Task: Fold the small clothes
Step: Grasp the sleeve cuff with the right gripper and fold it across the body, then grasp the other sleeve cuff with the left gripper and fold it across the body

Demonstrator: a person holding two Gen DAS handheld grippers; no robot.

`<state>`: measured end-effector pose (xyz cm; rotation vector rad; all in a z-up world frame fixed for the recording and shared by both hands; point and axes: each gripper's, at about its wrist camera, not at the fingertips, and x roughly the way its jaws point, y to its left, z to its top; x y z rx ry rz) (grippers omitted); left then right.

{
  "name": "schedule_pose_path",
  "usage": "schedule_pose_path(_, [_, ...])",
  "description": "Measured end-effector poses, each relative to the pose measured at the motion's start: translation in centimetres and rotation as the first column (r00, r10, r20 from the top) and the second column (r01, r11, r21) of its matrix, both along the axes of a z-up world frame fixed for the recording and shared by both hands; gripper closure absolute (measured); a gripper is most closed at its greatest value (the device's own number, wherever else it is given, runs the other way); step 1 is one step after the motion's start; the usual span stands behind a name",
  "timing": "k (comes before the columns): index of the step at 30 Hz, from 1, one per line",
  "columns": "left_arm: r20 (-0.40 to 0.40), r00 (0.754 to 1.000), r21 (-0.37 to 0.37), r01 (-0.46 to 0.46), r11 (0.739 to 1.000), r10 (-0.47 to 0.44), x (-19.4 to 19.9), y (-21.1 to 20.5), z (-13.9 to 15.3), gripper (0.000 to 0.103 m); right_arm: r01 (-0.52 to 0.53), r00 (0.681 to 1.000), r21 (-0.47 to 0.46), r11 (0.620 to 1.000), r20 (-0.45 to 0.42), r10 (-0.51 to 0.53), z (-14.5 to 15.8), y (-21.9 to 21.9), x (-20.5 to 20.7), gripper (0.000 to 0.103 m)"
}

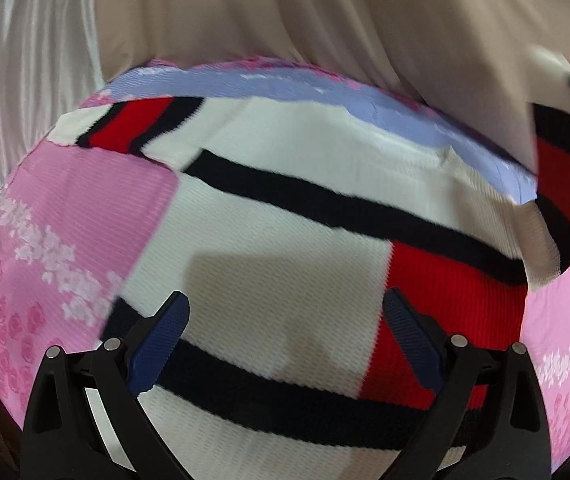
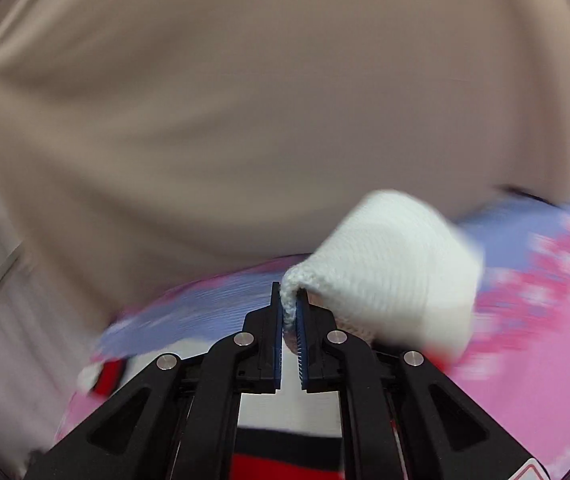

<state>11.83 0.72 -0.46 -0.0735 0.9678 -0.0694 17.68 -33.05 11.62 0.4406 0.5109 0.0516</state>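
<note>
Left gripper [image 1: 285,320] fingers spread apart over the striped knit sweater [image 1: 285,240], sweater flat on pink floral bedsheet [image 1: 65,220], right gripper [image 2: 291,312] clamped on white sweater cuff [image 2: 389,264], lifted, beige curtain [image 2: 245,100] beyond.

Knit sweater [image 1: 285,240] on my work surface.
I see it white with black and red stripes, spread flat, one sleeve [image 2: 389,268] lifted, pinched at its cuff.
</note>
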Motion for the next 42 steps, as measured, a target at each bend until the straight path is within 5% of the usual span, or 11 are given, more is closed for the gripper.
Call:
schedule_pose_path(1, [0.006, 1.0, 0.001, -0.011, 1.0, 0.011, 0.4, 0.9, 0.2, 0.007, -0.086, 0.996, -0.006, 0.996, -0.019, 0.085, -0.5, 3.9, 1.8, 0.088])
schedule_pose_path(3, [0.01, 1.0, -0.005, -0.023, 1.0, 0.023, 1.1, 2.3, 0.3, 0.006, -0.203, 0.977, -0.08, 0.976, -0.078, 0.197, -3.3, 11.3, 4.6, 0.048])
schedule_pose_path(7, [-0.021, 0.998, -0.091, -0.058, 0.994, 0.056, 4.5, 5.3, -0.8, 0.005, -0.265, 0.949, -0.288, 0.92, -0.247, 0.195, -9.9, 18.8, 5.1, 0.045])
schedule_pose_path(13, [-0.084, 0.991, -0.296, -0.121, 0.947, 0.101, 12.2, 5.1, -3.5, 0.005, -0.012, 0.931, -0.179, 0.984, -0.361, -0.054, -13.9, 11.3, -2.1, 0.044])
schedule_pose_path(18, [-0.16, 0.973, -0.328, -0.211, 0.921, 0.166, 17.9, 2.7, -7.1, 0.008, 0.198, 0.851, -0.241, 0.95, -0.439, -0.289, -16.5, 4.2, -5.0, 0.042])
schedule_pose_path(21, [-0.158, 0.97, -0.306, -0.225, 0.925, 0.184, 18.9, 1.5, -8.0, 0.034, 0.17, 0.846, -0.284, 0.944, -0.448, -0.287, -18.4, 3.4, -4.3, 0.042])
schedule_pose_path(23, [-0.133, 0.984, -0.328, -0.158, 0.931, 0.12, 19.2, 0.4, -7.6, 0.097, 0.141, 0.848, -0.271, 0.952, -0.463, -0.257, -19.3, 2.2, -3.5, 0.046])
schedule_pose_path(24, [-0.136, 0.984, -0.345, -0.159, 0.925, 0.119, 19.0, 0.2, -7.4, 0.097, 0.133, 0.856, -0.252, 0.959, -0.459, -0.239, -19.6, 2.0, -3.3, 0.065])
schedule_pose_path(27, [-0.064, 0.989, -0.341, -0.148, 0.928, 0.134, 17.7, 0.1, -5.9, 0.098, 0.165, 0.879, -0.201, 0.966, -0.414, -0.237, -18.0, 0.4, -3.6, 0.083])
schedule_pose_path(32, [-0.131, 0.983, -0.305, -0.164, 0.938, 0.129, 15.4, -0.3, -8.9, 0.099, 0.256, 0.838, -0.163, 0.953, -0.453, -0.303, -19.4, -3.1, -5.7, 0.085])
schedule_pose_path(42, [-0.109, 0.984, -0.276, -0.164, 0.947, 0.139, 15.2, -0.1, -8.9, 0.099, 0.24, 0.903, -0.094, 0.966, -0.344, -0.258, -13.9, -1.2, -6.4, 0.074])
